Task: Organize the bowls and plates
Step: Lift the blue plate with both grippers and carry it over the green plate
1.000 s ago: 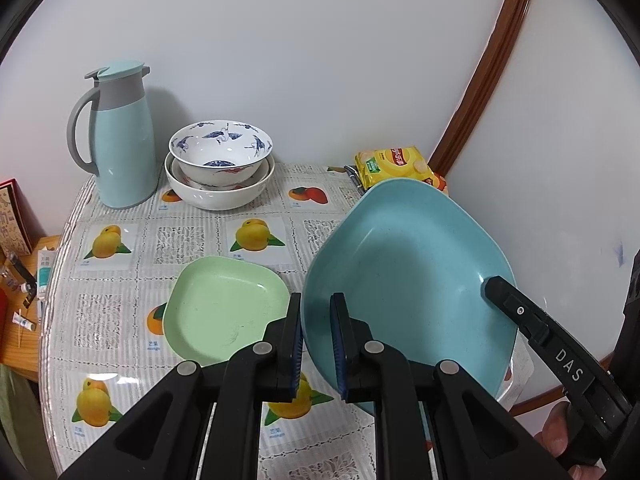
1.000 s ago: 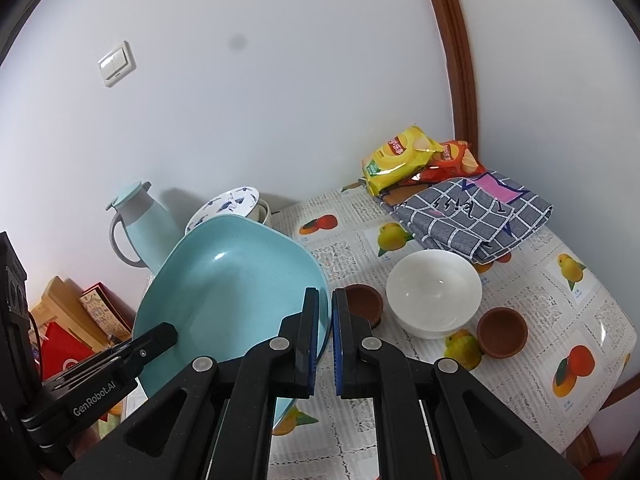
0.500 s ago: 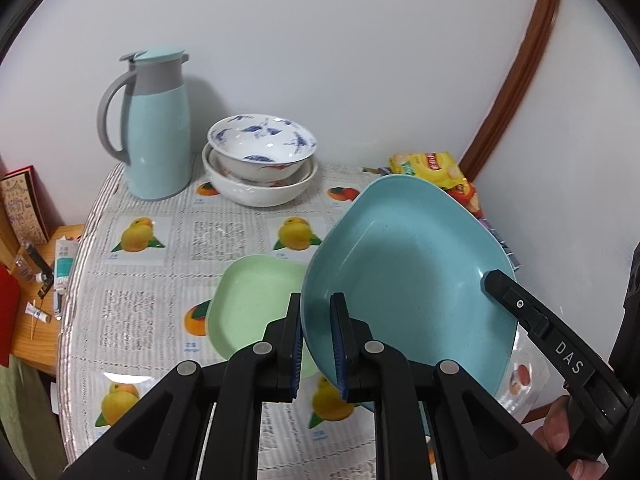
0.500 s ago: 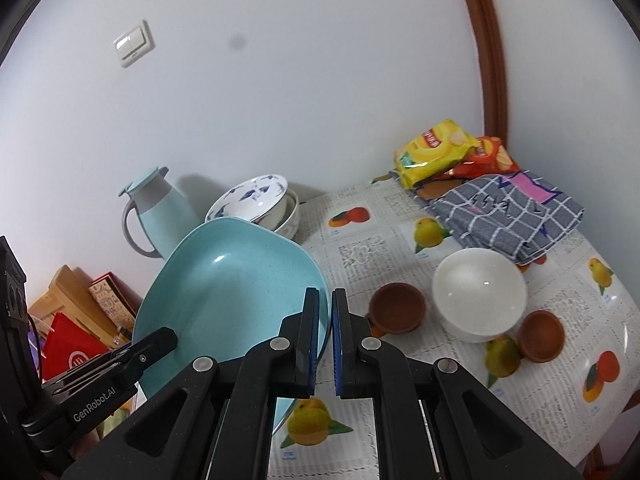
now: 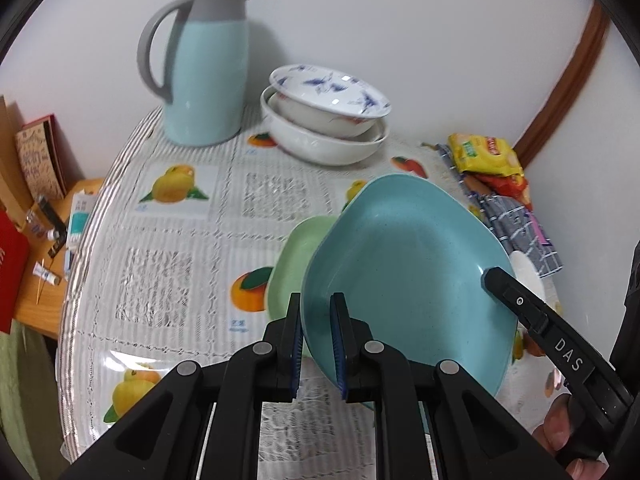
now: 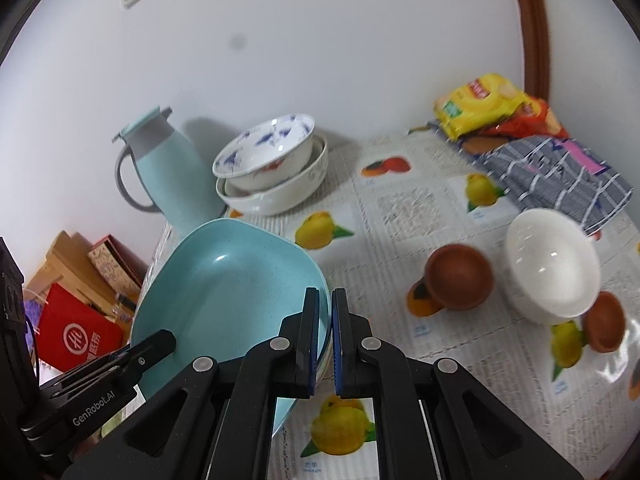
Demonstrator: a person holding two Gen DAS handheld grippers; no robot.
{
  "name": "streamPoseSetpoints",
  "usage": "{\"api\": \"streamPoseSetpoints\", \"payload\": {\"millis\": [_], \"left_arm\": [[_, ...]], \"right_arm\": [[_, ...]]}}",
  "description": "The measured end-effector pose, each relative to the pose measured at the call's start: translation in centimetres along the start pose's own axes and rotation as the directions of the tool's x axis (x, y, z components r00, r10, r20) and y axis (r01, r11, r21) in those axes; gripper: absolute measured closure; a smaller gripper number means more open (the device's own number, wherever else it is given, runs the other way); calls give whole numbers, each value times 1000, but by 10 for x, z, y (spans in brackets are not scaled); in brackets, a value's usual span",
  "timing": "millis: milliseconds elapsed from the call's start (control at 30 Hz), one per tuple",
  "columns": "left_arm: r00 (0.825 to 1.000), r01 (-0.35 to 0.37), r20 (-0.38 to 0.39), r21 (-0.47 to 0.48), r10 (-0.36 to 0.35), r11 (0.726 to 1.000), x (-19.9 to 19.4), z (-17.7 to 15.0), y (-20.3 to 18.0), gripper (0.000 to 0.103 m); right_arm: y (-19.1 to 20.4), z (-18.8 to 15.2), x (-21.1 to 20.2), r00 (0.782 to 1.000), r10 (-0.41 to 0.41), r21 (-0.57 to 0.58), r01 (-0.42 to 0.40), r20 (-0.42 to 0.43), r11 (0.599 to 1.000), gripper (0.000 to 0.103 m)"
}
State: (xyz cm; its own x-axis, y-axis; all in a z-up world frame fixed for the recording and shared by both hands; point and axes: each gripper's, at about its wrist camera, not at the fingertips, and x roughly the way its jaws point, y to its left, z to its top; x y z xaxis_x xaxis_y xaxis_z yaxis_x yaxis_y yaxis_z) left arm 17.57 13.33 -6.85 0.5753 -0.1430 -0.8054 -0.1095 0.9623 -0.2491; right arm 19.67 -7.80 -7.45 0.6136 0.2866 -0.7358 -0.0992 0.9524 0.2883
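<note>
Both grippers hold a large blue plate (image 5: pixel 408 272) above the table. My left gripper (image 5: pixel 318 320) is shut on its near left rim, and my right gripper (image 6: pixel 325 316) is shut on the opposite rim of the blue plate (image 6: pixel 224 292). The plate tilts over a smaller green plate (image 5: pixel 298 256) lying on the tablecloth and hides most of it. At the back, a blue-patterned bowl (image 5: pixel 328 92) sits stacked inside a white bowl (image 5: pixel 320 140). In the right wrist view a white bowl (image 6: pixel 552 268) stands with two brown cups (image 6: pixel 458 276) (image 6: pixel 604 320) beside it.
A pale blue jug (image 5: pixel 208 64) stands at the back left by the wall. Snack packets (image 5: pixel 484 156) and a checked cloth (image 6: pixel 556 172) lie at the back right. Boxes and a red bag (image 6: pixel 76 336) sit off the table's left edge (image 5: pixel 76 280).
Both grippers have carried the blue plate forward and down toward the table. It now covers most of the green plate, and the jug and stacked bowls look nearer.
</note>
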Motion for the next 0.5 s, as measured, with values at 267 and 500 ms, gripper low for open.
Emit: {"api": "streamPoseSetpoints", "payload": {"millis": [267, 500], "left_arm": [[998, -7, -55, -21, 6, 1000, 34, -2, 11, 90], [997, -7, -81, -27, 5, 1000, 59, -8, 19, 90]], "right_arm": [[1, -4, 38, 998, -20, -9, 19, -60, 1000, 97], [-3, -9, 73, 992, -50, -27, 47, -113, 999, 97]]}}
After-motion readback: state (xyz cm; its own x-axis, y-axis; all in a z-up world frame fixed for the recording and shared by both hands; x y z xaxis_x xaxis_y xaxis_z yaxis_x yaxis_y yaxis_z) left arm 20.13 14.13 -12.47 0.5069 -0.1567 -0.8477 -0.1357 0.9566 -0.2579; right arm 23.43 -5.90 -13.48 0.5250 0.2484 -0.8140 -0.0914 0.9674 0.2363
